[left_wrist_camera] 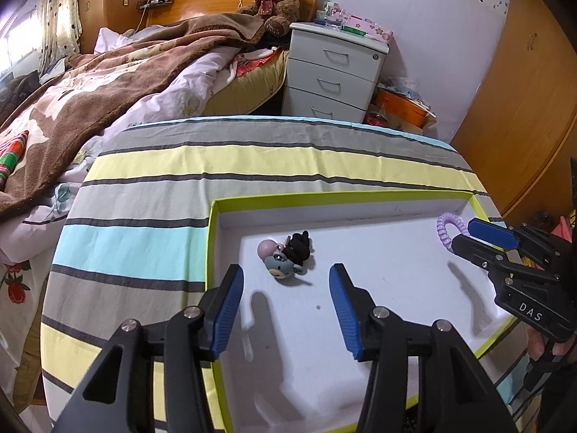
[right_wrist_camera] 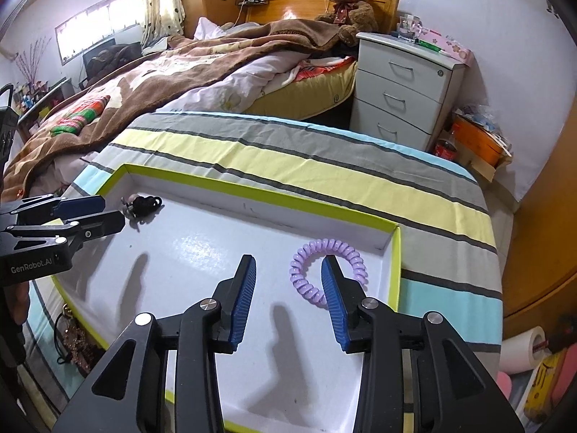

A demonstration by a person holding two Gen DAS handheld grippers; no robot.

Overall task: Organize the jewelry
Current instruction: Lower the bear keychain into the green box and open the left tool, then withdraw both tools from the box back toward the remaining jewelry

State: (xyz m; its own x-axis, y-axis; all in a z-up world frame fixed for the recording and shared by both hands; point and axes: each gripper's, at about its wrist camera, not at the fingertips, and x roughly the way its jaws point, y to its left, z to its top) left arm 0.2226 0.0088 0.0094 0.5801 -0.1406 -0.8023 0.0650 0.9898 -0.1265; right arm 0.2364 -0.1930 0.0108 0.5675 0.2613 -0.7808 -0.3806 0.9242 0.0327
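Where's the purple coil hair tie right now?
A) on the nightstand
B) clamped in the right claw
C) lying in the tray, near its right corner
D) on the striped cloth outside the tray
C: the purple coil hair tie lies flat on the floor of the tray, and the right claw is open.

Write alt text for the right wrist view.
The open right gripper hovers over a white tray holding a purple spiral hair tie on a striped cloth. The left gripper is beside small charms.
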